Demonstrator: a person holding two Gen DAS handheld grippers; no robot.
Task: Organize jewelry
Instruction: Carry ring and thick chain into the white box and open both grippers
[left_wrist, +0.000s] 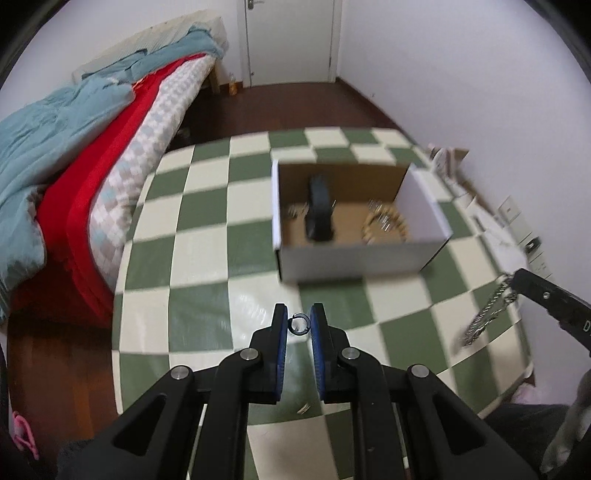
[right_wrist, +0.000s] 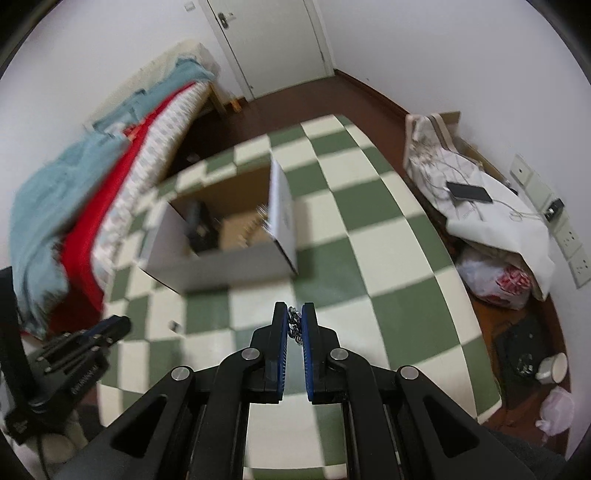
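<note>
My left gripper (left_wrist: 299, 322) is shut on a small dark ring (left_wrist: 299, 324), held above the green-and-cream checkered table (left_wrist: 207, 229). My right gripper (right_wrist: 294, 322) is shut on a silver chain (right_wrist: 294, 325); in the left wrist view the chain (left_wrist: 485, 314) hangs from that gripper (left_wrist: 517, 282) at the right. An open white cardboard box (left_wrist: 354, 258) stands ahead of both grippers. It holds a dark upright object (left_wrist: 318, 214), a beaded bracelet (left_wrist: 386, 227) and small silver pieces. The box also shows in the right wrist view (right_wrist: 229, 266).
A bed with red and blue bedding (left_wrist: 74, 155) runs along the table's left side. A small silver piece (left_wrist: 304, 408) lies on the table under my left gripper. A phone on white cloth (right_wrist: 469, 192), bags and wall sockets (right_wrist: 576, 254) are to the right. A door (right_wrist: 266, 40) is at the back.
</note>
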